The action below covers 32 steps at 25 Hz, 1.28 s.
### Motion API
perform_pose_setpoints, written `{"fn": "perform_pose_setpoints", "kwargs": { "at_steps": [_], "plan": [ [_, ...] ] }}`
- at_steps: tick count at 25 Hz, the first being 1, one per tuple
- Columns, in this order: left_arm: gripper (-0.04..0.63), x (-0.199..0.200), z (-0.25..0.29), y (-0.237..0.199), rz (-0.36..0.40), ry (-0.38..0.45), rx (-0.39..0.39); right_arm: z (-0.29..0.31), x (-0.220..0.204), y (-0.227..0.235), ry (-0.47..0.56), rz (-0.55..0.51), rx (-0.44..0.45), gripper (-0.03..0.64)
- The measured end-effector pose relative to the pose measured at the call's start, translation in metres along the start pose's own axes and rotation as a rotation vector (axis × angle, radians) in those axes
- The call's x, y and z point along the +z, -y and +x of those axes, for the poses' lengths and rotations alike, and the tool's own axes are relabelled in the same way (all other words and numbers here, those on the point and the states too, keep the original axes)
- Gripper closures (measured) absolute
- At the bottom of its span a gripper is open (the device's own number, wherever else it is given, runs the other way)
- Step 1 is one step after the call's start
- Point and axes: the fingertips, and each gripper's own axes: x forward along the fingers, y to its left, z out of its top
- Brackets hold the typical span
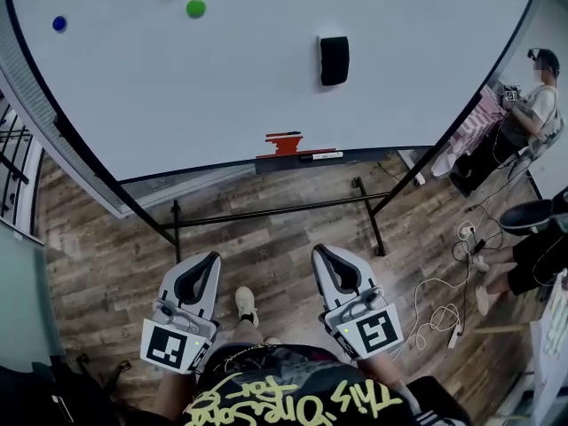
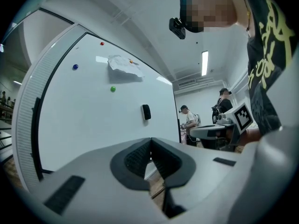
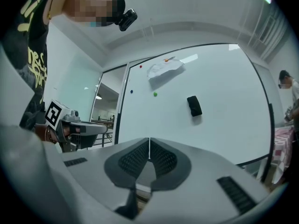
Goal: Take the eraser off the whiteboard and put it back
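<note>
Head view: the left gripper (image 1: 210, 257) and right gripper (image 1: 320, 252) are closest, side by side over the wooden floor (image 1: 266, 238). Both point at the whiteboard (image 1: 177, 105) and are well apart from it. The black eraser (image 1: 335, 60) is stuck to the board right of its middle, above the tray (image 1: 302, 155) on the bottom edge. A green magnet (image 1: 195, 8) sits to its left.

Left gripper view: the jaws are pressed together with nothing between them. The eraser is toward the board's right edge, lower than a crumpled paper (image 2: 124, 64).

Right gripper view: these jaws are also closed and empty, and the eraser is on the board ahead.
</note>
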Motion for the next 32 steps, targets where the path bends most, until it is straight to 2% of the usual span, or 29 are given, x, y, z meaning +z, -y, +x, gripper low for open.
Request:
{"fn": "perform_pose_setpoints", "kwargs": {
  "at_steps": [3,6,19,32],
  "plan": [
    [0.588,0.000,0.012,-0.010,0.021,0.003,-0.017,0.013,-0.003,0.006,-0.004,-0.002,-0.006,0.606],
    [0.588,-0.001,0.025,-0.021,-0.004,-0.006,-0.021,0.029,-0.003,0.012,-0.004,-0.004,-0.008,0.607],
    [0.588,0.000,0.071,-0.073,-0.008,-0.010,-0.041,0.092,-0.007,0.033,-0.002,0.010,-0.024,0.606],
    [0.588,-0.006,0.111,-0.124,0.012,-0.020,-0.123,0.151,-0.014,0.048,0.023,0.005,-0.092,0.606]
  ]
}}
